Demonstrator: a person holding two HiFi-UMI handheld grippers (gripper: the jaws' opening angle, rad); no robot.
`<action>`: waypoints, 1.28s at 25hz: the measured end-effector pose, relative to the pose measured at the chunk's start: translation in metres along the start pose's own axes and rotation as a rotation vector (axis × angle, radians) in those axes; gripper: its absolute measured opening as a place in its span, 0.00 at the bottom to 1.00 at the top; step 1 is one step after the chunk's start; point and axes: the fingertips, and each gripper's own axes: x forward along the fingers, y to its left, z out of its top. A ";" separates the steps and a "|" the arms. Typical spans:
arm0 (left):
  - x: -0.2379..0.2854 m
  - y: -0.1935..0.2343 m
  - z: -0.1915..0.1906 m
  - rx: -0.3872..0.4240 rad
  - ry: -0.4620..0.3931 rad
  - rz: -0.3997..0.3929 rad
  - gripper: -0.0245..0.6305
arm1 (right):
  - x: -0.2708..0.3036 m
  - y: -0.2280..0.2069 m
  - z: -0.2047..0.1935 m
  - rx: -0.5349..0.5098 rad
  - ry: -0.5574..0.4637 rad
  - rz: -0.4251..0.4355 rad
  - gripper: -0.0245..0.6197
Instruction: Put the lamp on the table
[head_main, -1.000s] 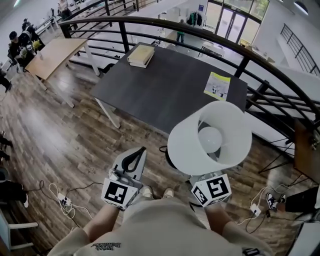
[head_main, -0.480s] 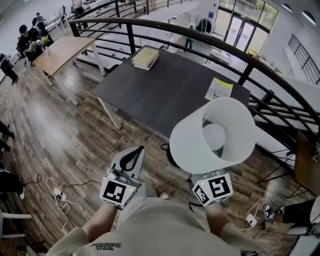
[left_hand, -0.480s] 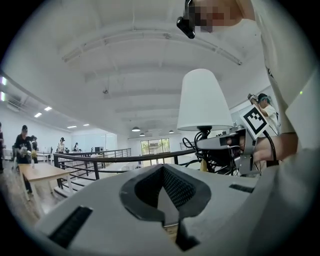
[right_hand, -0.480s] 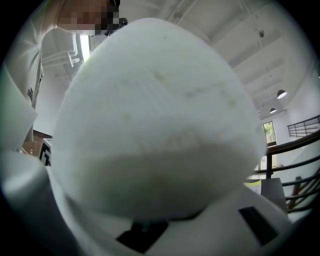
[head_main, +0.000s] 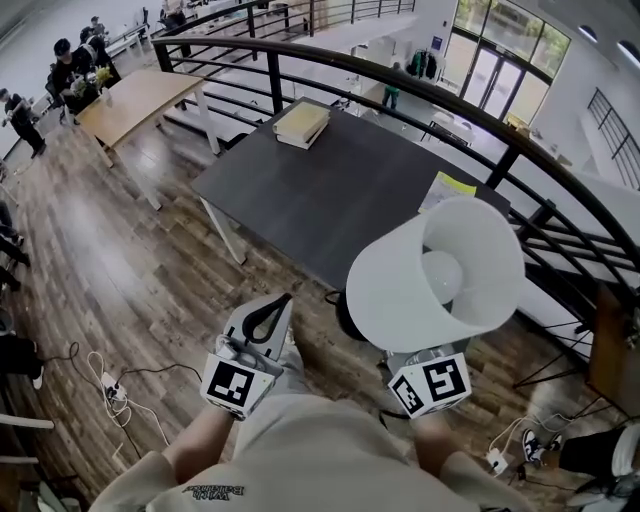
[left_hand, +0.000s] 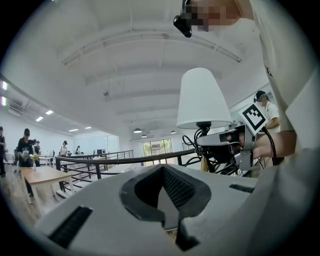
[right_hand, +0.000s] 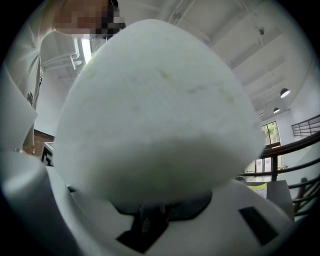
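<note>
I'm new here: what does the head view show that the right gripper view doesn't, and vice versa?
Only the head view: the books, the bulb inside the lamp, the wooden floor and the left hand-held gripper, shut and empty. Only the right gripper view: how the right hand-held gripper clamps the lamp beneath its shade. Both: the white shade, the black railing and the yellow leaflet on the dark table.

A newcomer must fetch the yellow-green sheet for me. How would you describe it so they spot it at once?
Find the dark table by the black railing. The sheet lies flat on its far right corner. It is thin and bright yellow-green, unlike the thick tan books on the far left corner.
</note>
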 end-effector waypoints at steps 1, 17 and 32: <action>0.004 0.002 -0.005 -0.002 0.005 -0.003 0.04 | 0.004 -0.002 -0.002 -0.004 0.000 0.001 0.18; 0.108 0.107 -0.028 0.004 0.035 -0.072 0.04 | 0.139 -0.041 -0.014 0.005 0.017 0.003 0.18; 0.214 0.298 -0.039 -0.010 0.030 -0.123 0.04 | 0.339 -0.071 -0.011 0.013 0.039 -0.049 0.18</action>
